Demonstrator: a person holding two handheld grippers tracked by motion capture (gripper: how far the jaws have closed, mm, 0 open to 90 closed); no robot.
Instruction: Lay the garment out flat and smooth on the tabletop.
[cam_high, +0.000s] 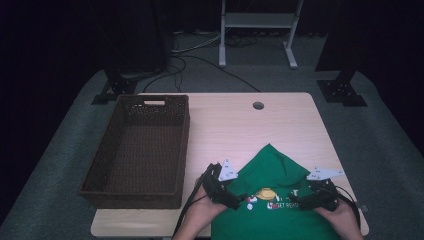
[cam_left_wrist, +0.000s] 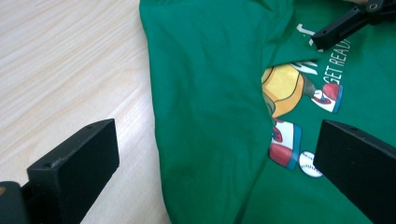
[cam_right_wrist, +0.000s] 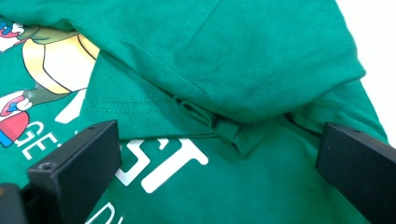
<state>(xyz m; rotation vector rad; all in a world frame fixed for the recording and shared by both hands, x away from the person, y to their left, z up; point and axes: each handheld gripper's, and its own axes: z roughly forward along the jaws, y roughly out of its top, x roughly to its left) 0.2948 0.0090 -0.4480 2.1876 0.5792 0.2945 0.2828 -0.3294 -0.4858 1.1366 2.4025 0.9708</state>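
A green T-shirt (cam_high: 272, 165) with a cartoon print (cam_high: 267, 195) and white lettering lies at the table's near edge, its upper part folded down over the print. My left gripper (cam_high: 240, 200) is open at the shirt's left side, and in its own view its jaws straddle the folded cloth (cam_left_wrist: 205, 93) and the print (cam_left_wrist: 289, 88). On the shirt's right side my right gripper (cam_high: 296, 202) is open too. In the right gripper view its jaws stand wide apart over a folded hem and sleeve (cam_right_wrist: 261, 56). The right gripper's jaw (cam_left_wrist: 343, 23) also shows in the left gripper view.
A dark woven basket (cam_high: 182, 145) stands empty on the left part of the light wooden table (cam_high: 240, 125). A round cable hole (cam_high: 258, 105) sits near the far edge. Bare tabletop lies between basket and shirt.
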